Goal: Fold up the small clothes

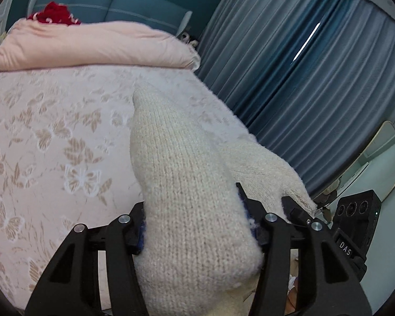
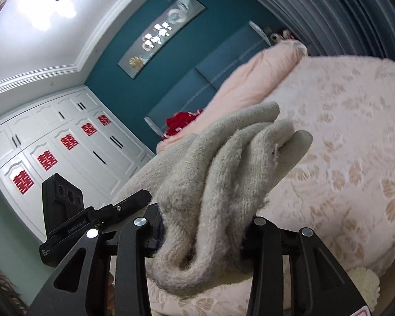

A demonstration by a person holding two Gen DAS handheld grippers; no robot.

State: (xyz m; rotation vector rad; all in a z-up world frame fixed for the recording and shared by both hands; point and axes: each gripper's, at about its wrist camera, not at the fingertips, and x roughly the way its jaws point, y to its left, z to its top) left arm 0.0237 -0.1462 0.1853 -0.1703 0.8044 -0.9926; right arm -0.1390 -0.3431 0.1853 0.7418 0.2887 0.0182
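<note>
both my grippers are clamped on one cream knit garment [image 1: 187, 184], lifted over the bed [image 1: 52, 131] so it hangs free and i can line up edges for a fold. left gripper [image 1: 197, 226] pinches a thick single roll of knit between its fingers. right gripper [image 2: 202, 226] is closed on a bunched end, three or four layers stacked in the bite, probably too many. count: one garment, two grippers, one pink duvet [image 1: 92, 44] at the headboard, one red item [image 1: 55, 14] behind it.
</note>
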